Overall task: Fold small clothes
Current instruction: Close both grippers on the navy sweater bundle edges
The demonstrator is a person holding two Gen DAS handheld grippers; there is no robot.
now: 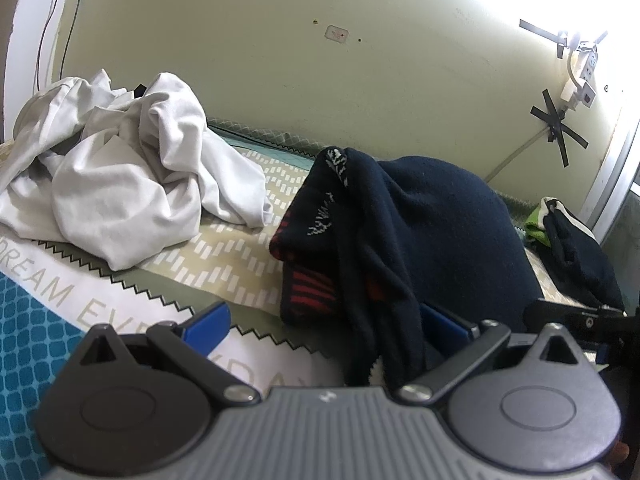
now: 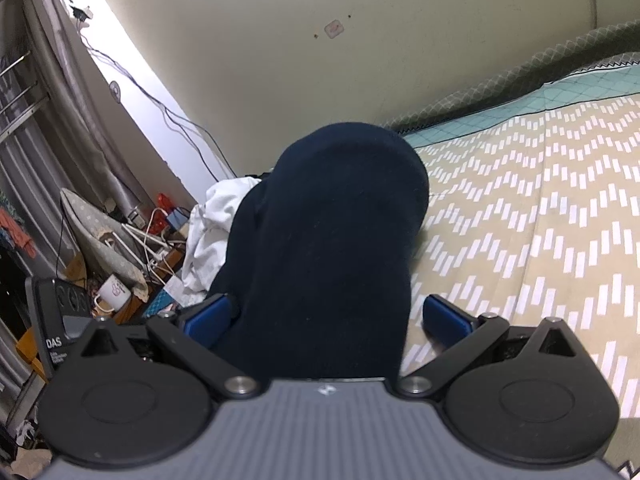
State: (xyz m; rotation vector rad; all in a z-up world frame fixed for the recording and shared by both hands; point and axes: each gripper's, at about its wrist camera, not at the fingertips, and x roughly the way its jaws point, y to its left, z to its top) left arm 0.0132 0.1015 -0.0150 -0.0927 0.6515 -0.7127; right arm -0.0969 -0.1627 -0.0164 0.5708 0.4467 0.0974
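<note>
Navy sock (image 2: 328, 240) fills the gap between your right hand-held gripper (image 2: 326, 316) fingers: thick, matte knit, rounded toe pointing away, lifted clear of the bed (image 2: 540, 208). Blue pads (image 2: 446, 320) stand wide apart; the left pad touches the fabric, the right one does not, so no pinch shows. Your left hand-held gripper (image 1: 324, 326) is also spread wide, low over the bed, with a second navy sock (image 1: 360, 248), red-striped with white lettering, draped limply between its fingers and against the right pad. Crumpled white garment (image 1: 120, 184) lies beyond on the left. Bedcover is beige with white dashes.
</note>
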